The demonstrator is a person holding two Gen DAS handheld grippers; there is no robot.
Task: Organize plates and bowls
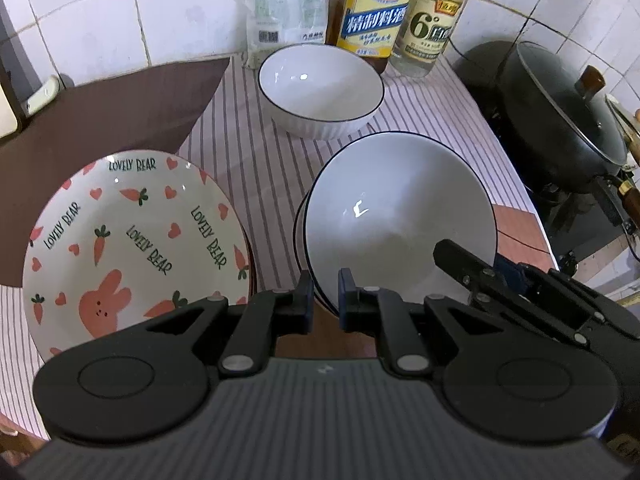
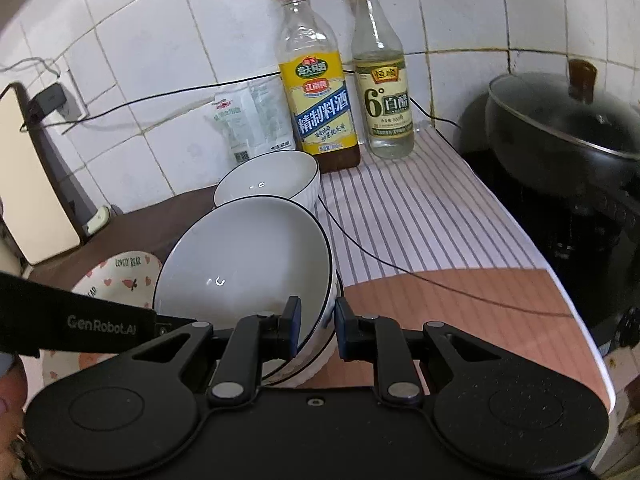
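1. Bowls: a nested stack (image 1: 400, 216) of white, dark-rimmed bowls, tilted, sits at about 3 o'clock from the carrot-print plate (image 1: 132, 240); a third white bowl (image 1: 320, 88) stands alone at 12 o'clock, near the bottles (image 1: 376, 8).
2. Right hand-held gripper (image 2: 318, 328) is clamped on the stack's rim, one pad inside, one outside.
3. Left hand-held gripper (image 1: 325, 300) has its jaws drawn together at the stack's near rim at 6 o'clock; whether they pinch the rim I cannot tell.
4. Handling, judged: glazed ceramic, stiff, heavy when stacked, slick, chips easily. A rim pinch is the only hold; nested bowls may slide against each other.
5. Striped cloth (image 1: 256, 152) on the tabletop should soften a set-down.
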